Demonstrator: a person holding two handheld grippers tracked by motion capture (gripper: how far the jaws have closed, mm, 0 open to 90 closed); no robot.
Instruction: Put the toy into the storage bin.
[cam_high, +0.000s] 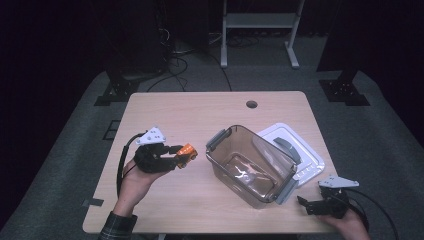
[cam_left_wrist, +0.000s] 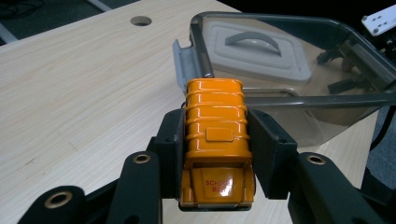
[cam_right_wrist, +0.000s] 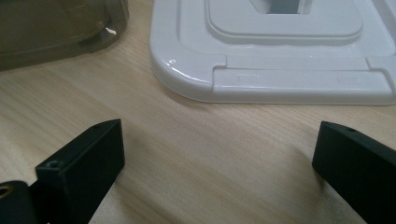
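An orange toy school bus (cam_left_wrist: 216, 135) is clamped between the jaws of my left gripper (cam_left_wrist: 215, 149), held above the table and pointing toward the clear plastic bin (cam_left_wrist: 299, 93). From above, the bus (cam_high: 185, 154) and left gripper (cam_high: 176, 157) hover left of the bin (cam_high: 250, 165), which has grey latches. The white lid (cam_high: 295, 150) with a grey handle lies just beyond the bin on the right. My right gripper (cam_high: 311, 205) rests near the table's front right corner; its jaws stand wide apart with bare wood between them (cam_right_wrist: 219, 163), facing the lid (cam_right_wrist: 280, 70).
The wooden table (cam_high: 165, 115) has a round cable hole (cam_high: 251, 104) at the back. A corner of the bin (cam_right_wrist: 56, 28) sits at the upper left in the right gripper view. Black stands and a white frame stand on the floor behind the table.
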